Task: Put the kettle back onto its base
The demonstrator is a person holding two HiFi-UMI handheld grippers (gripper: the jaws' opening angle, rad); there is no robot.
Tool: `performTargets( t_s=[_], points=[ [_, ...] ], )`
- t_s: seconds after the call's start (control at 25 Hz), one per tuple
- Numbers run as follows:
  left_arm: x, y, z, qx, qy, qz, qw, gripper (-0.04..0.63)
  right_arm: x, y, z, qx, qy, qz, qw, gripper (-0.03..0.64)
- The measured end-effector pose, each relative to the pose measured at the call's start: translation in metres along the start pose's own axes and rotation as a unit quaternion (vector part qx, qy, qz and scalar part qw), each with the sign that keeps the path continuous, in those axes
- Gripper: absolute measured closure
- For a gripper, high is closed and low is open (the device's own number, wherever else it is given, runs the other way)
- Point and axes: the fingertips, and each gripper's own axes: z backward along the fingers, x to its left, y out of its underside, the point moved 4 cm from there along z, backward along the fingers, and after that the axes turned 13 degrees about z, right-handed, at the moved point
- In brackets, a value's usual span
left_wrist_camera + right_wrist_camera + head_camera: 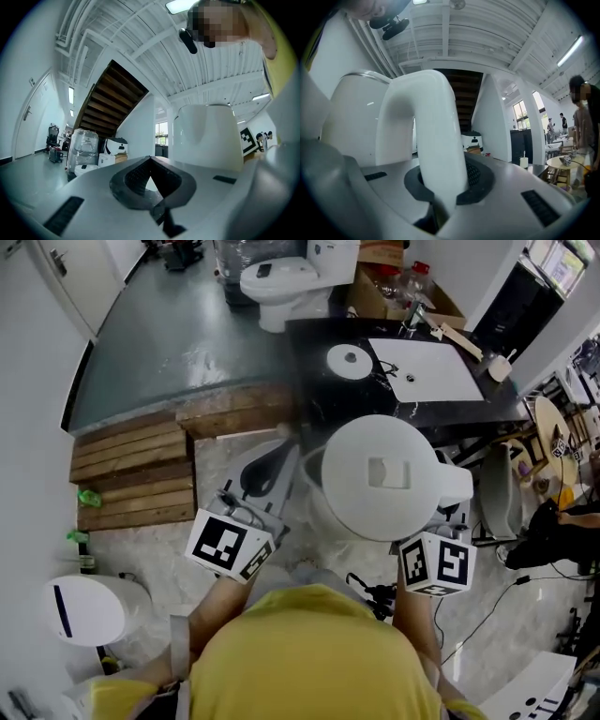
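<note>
A white kettle (384, 479) with a flat round lid hangs in front of me, well short of the counter. My right gripper (450, 517) is shut on its curved handle (433, 136); the dark pads press the handle from both sides, and the kettle body (351, 122) is to their left. My left gripper (281, 442) is beside the kettle's left flank. Its jaws stand together with nothing between them. The kettle wall (208, 136) fills the right of the left gripper view. The round white base (350, 361) lies on the black counter (314, 381), left of the sink.
A white sink basin (427, 367) with a tap is set in the counter. A toilet (281, 277) stands behind it and wooden pallets (131, 470) lie at the left. A white bin (89, 607) is at lower left. A person (583, 122) stands at the right by a round table (562, 163).
</note>
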Motion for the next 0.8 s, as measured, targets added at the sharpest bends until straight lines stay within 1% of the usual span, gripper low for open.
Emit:
performTargets(
  t_s=[0.2,0.4,0.8],
  points=[
    [0.004,0.005,-0.017,0.005,-0.011,0.001,0.9999,0.586,-0.013,0.012,-0.02,0.007,-0.007,-0.005,1.0,0.574],
    [0.012,0.005,-0.035,0.011,-0.011,0.0,0.9999,0.586,-0.02,0.017,-0.038,0.012,-0.006,-0.014,1.0,0.574],
    [0.052,0.0,-0.08,0.02,0.016,0.004,0.9997,0.586,-0.016,0.019,-0.09,0.017,0.009,-0.01,1.0,0.572]
  ],
)
